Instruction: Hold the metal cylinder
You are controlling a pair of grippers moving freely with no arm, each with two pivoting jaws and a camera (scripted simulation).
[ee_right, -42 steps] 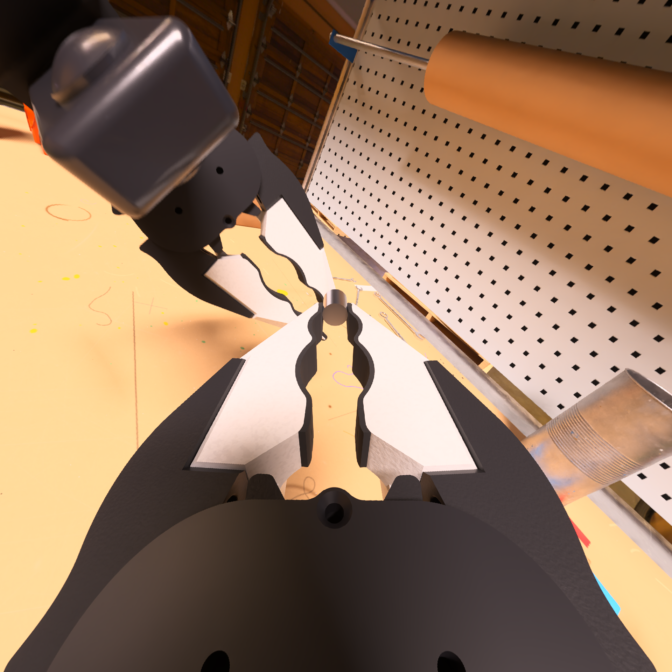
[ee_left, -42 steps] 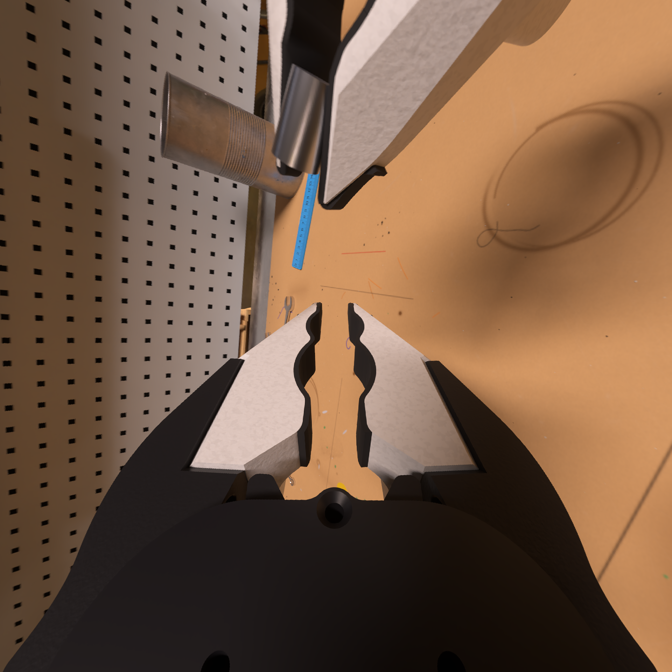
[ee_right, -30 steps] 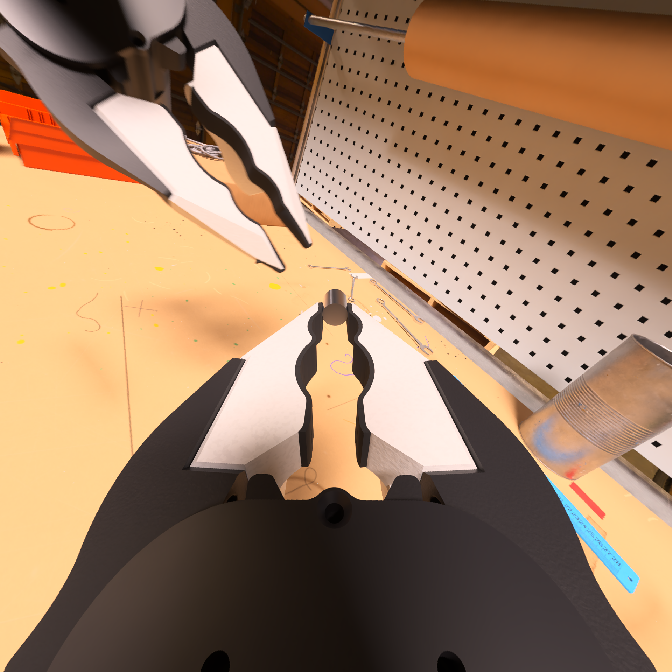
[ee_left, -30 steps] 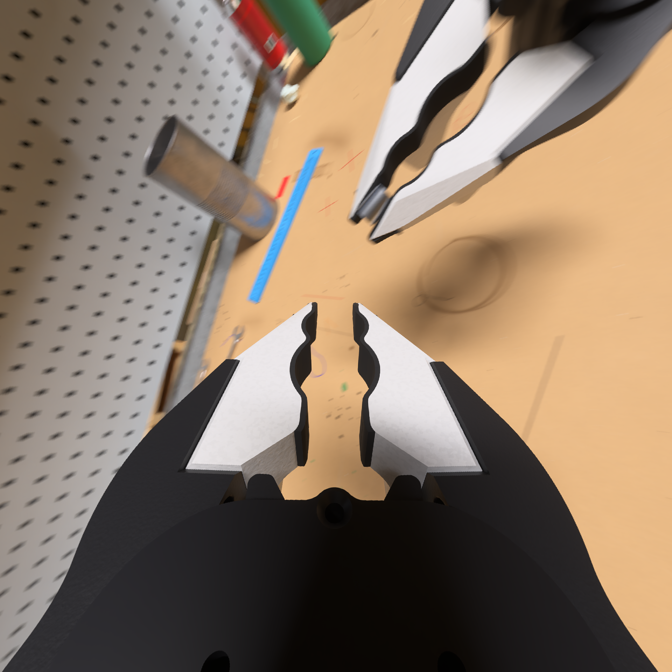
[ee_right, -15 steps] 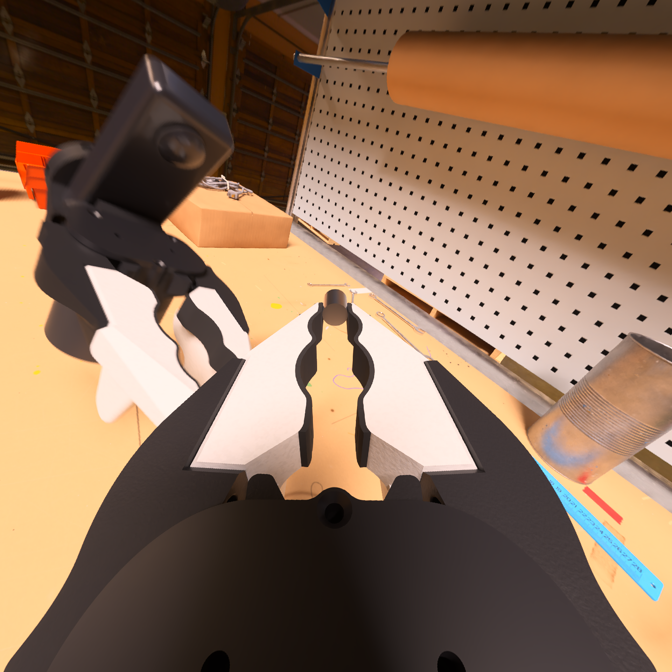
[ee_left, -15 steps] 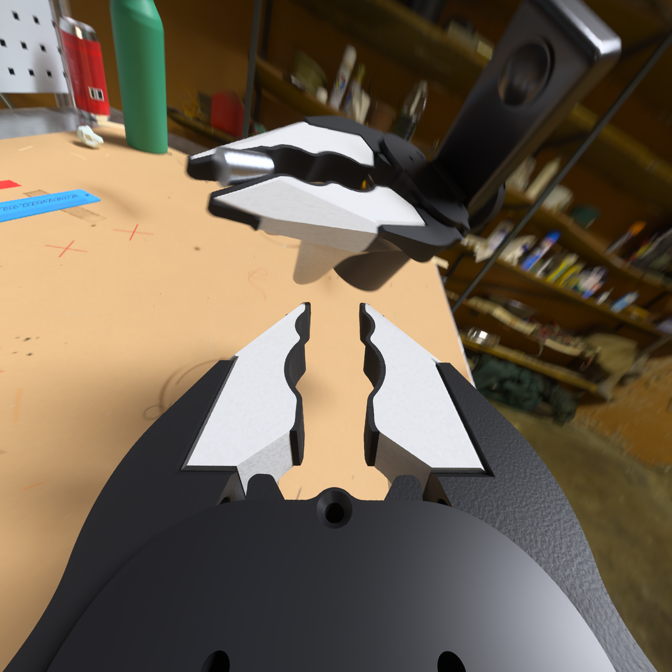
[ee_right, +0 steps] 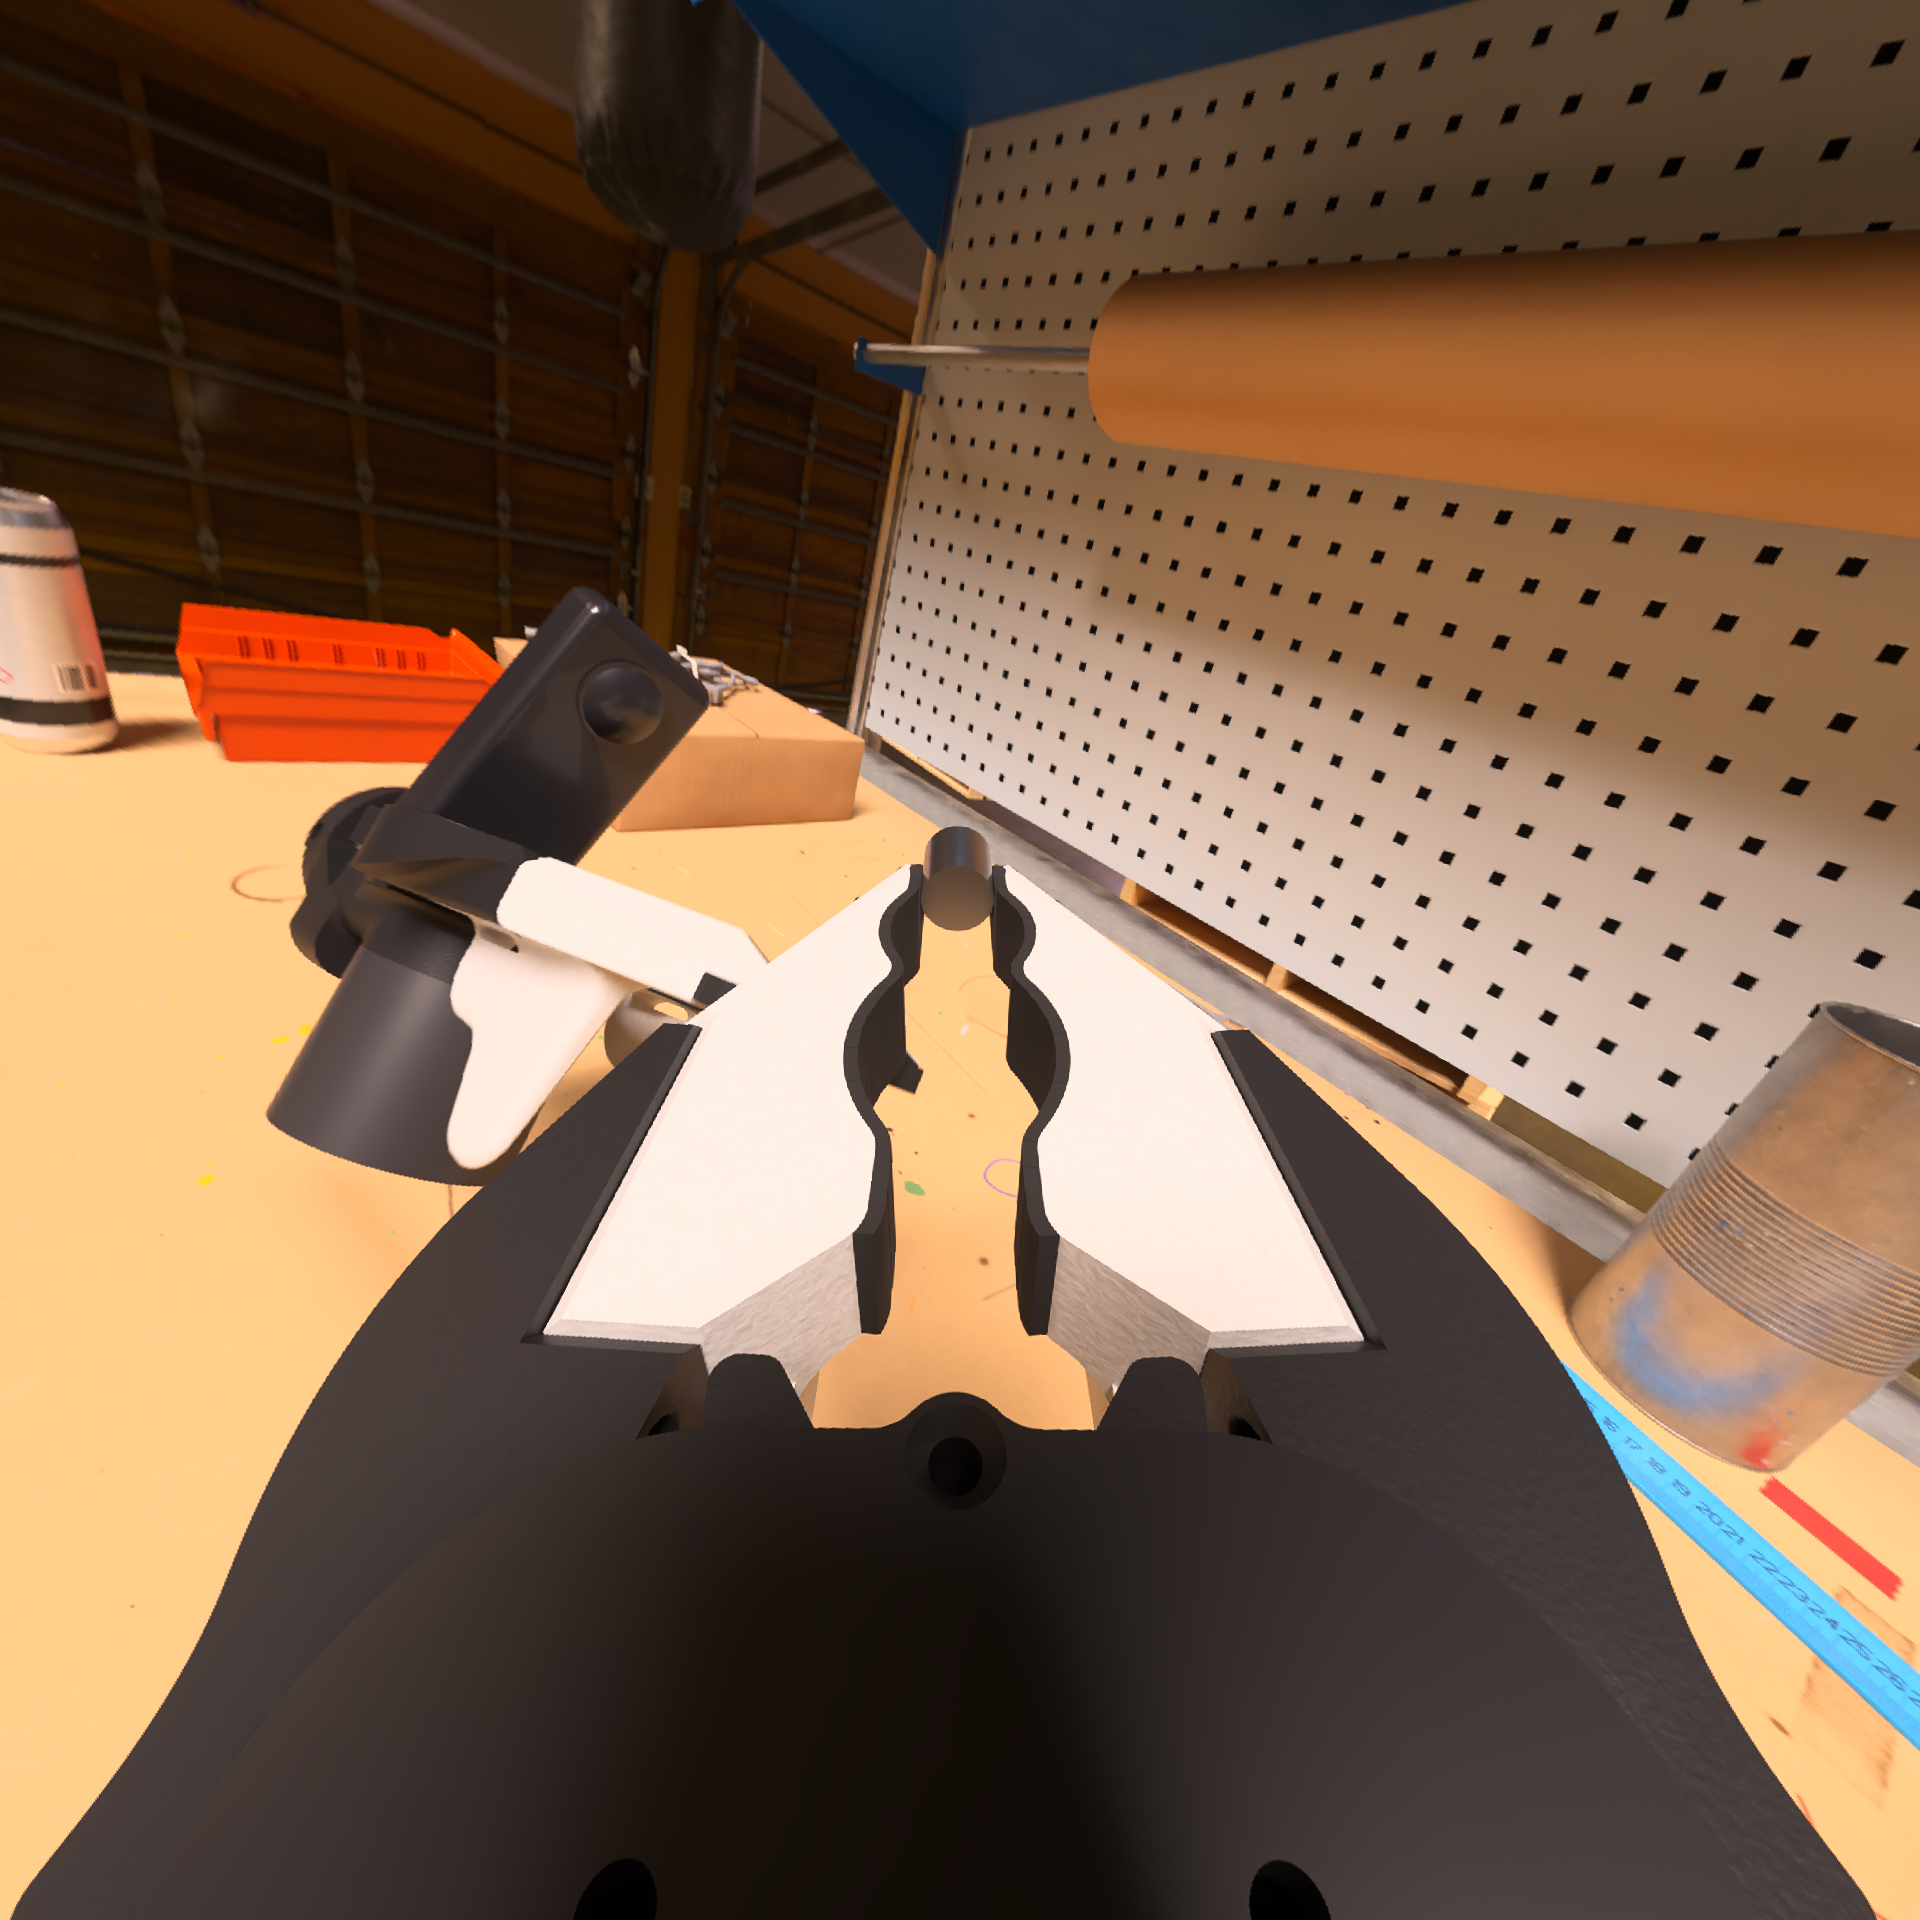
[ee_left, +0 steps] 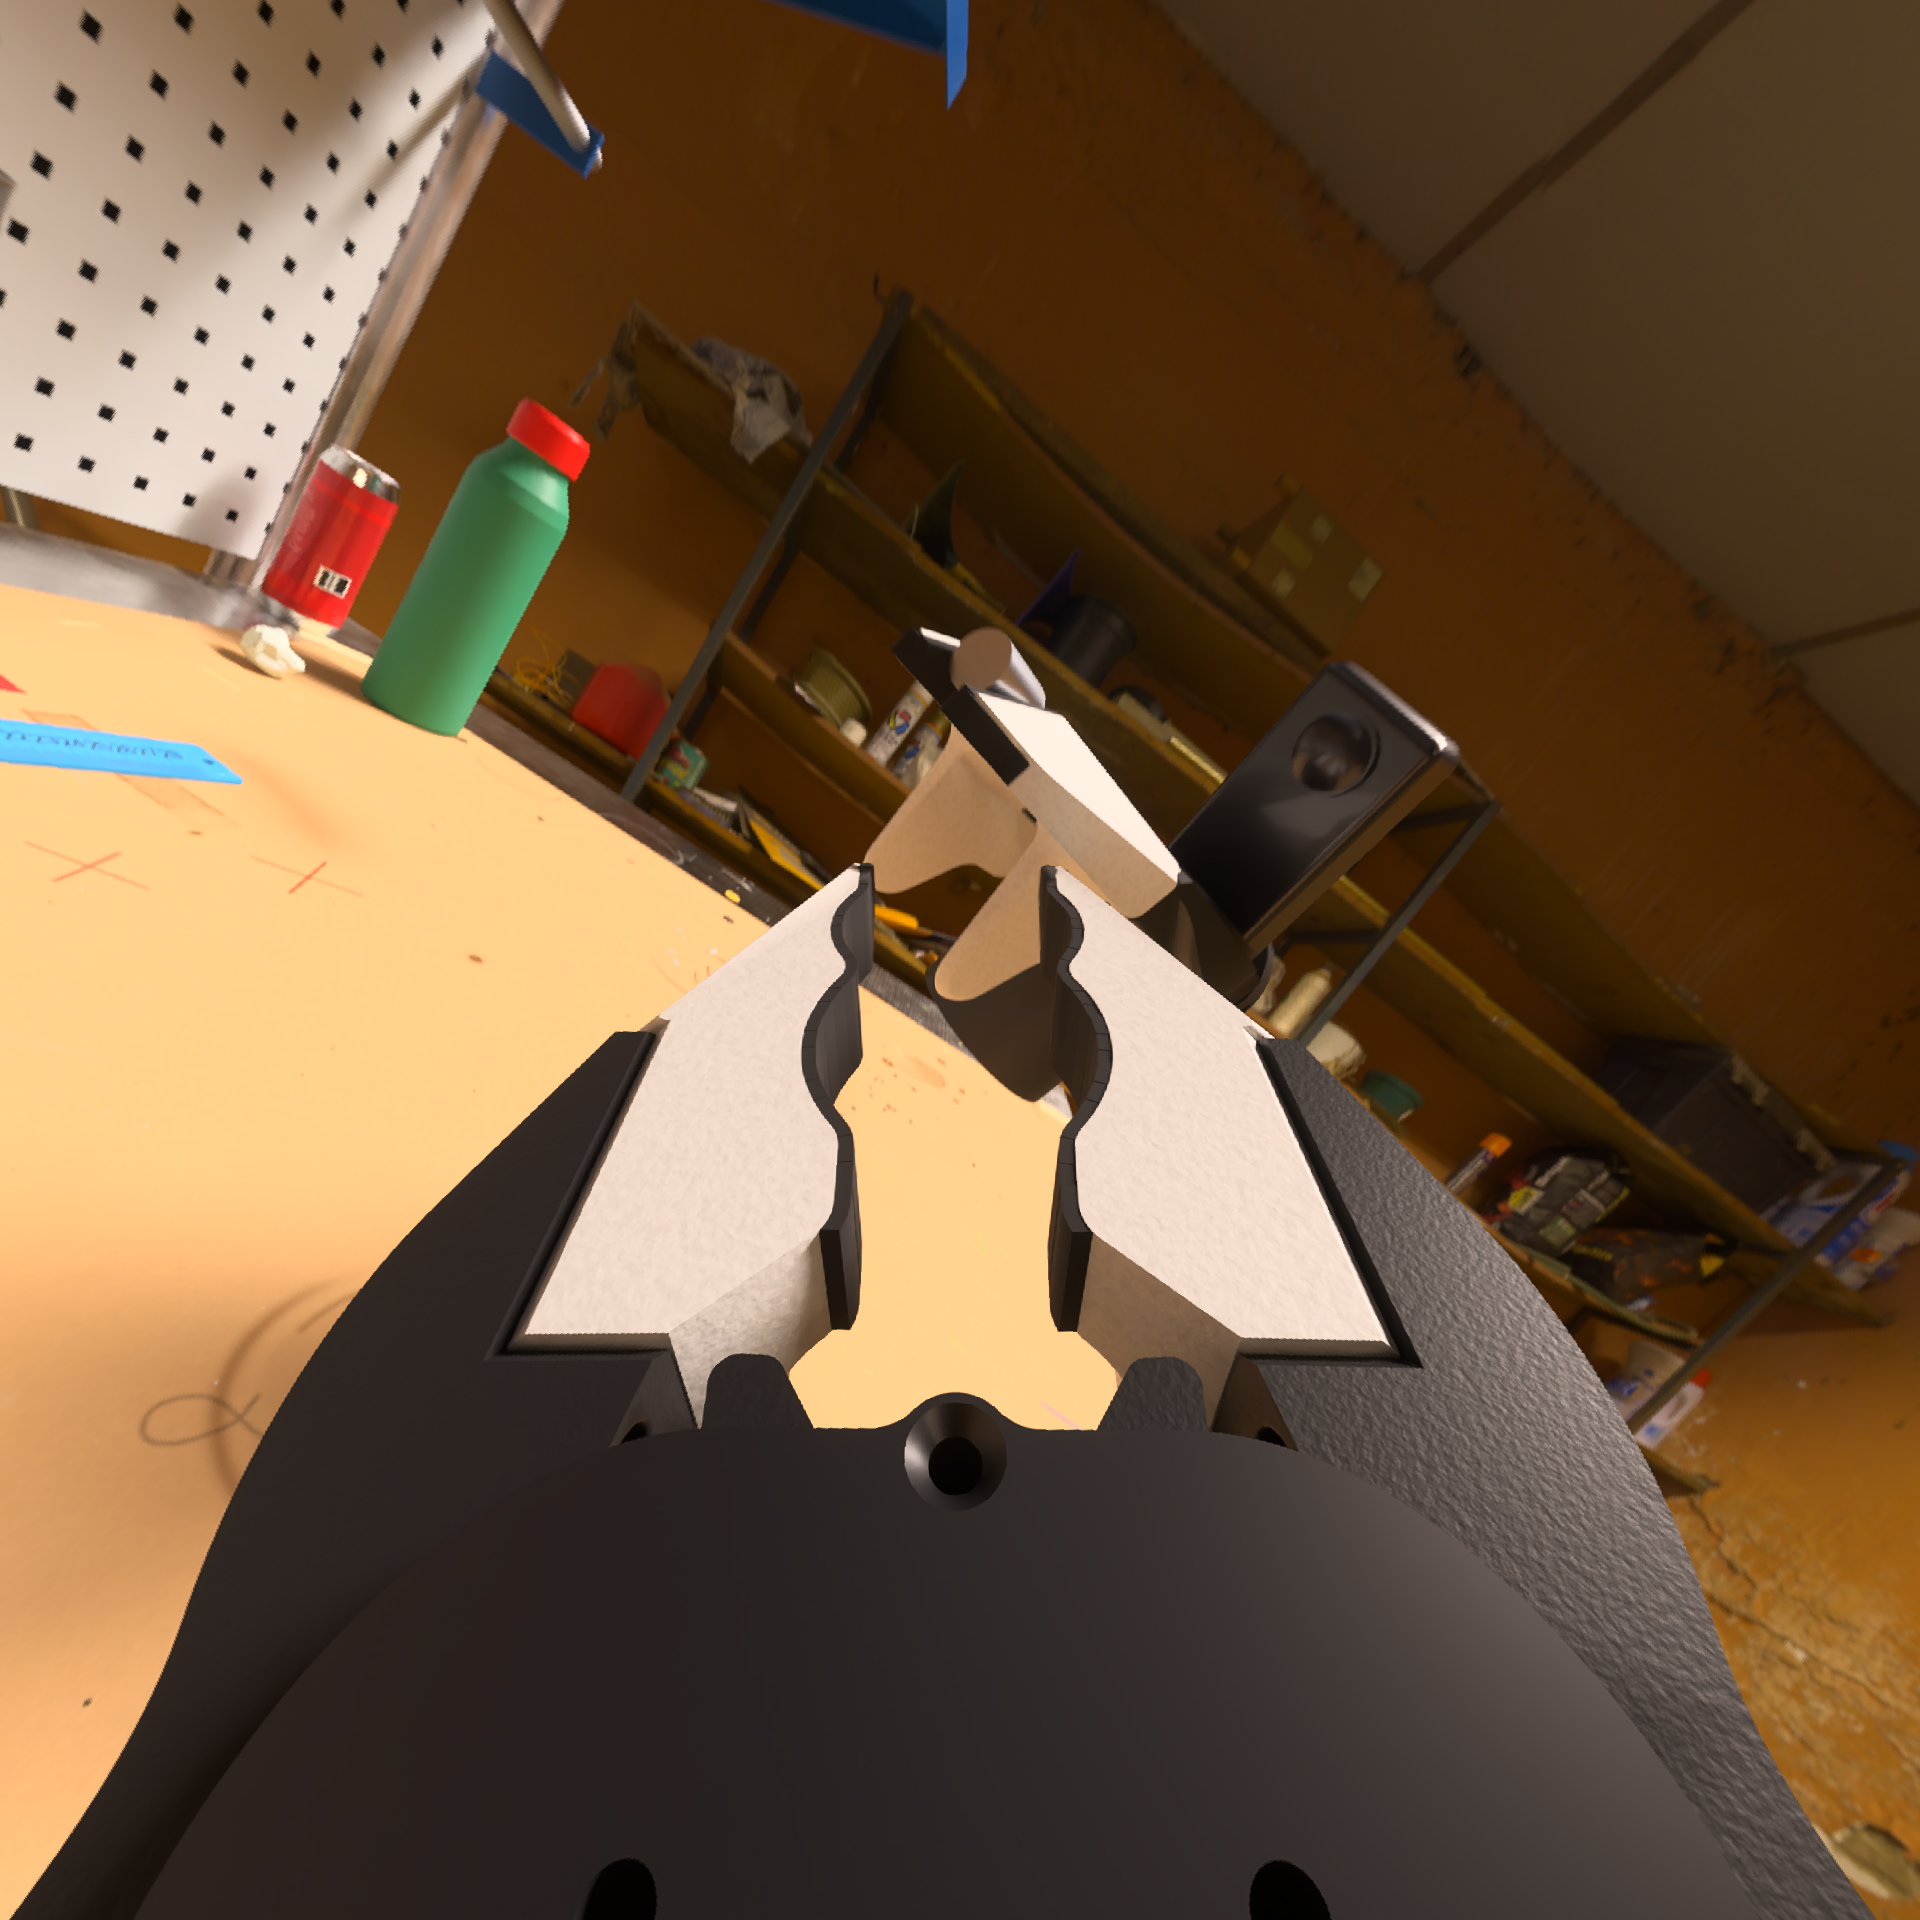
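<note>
Left wrist view
Left gripper [ee_left: 954, 894]: tongs apart, nothing between them; the bare workbench [ee_left: 312, 987] shows through the gap.
Right gripper [ee_left: 961, 686]: seen farther off, just past the left fingertips, raised above the bench edge and tilted up to the left, its black camera block to the right.
Metal cylinder [ee_left: 985, 657]: pinched at the very tip of the right gripper; round end face turned toward this camera, clear of the bench.
Bench items: green bottle [ee_left: 468, 577] with red cap standing at the far edge; red can [ee_left: 330, 535] just behind it, by the foot of the pegboard [ee_left: 177, 260]; blue ruler [ee_left: 104, 750] flat at the left.
Background: shelves [ee_left: 1143, 748] of clutter along the orange wall.

Right wrist view
Right gripper [ee_right: 956, 883]: tongs closed on the metal cylinder [ee_right: 956, 878] at the outermost notch; both fingertips touch its sides.
Cylinder attitude: short, grey, roughly upright between the tips, held above the bench.
Left gripper [ee_right: 717, 987]: lower left, lying low over the bench, its fingertips hidden behind the right gripper's left finger; whether they are apart cannot be told from this view.
Pegboard side: large threaded metal pipe [ee_right: 1766, 1236] at the right, near the board; blue ruler [ee_right: 1766, 1558] on the bench below it; brown paper roll [ee_right: 1507, 374] hung on a rod above.
Far bench: cardboard box [ee_right: 748, 769], orange bin [ee_right: 322, 681], white can [ee_right: 47, 634] at the left edge.
</note>
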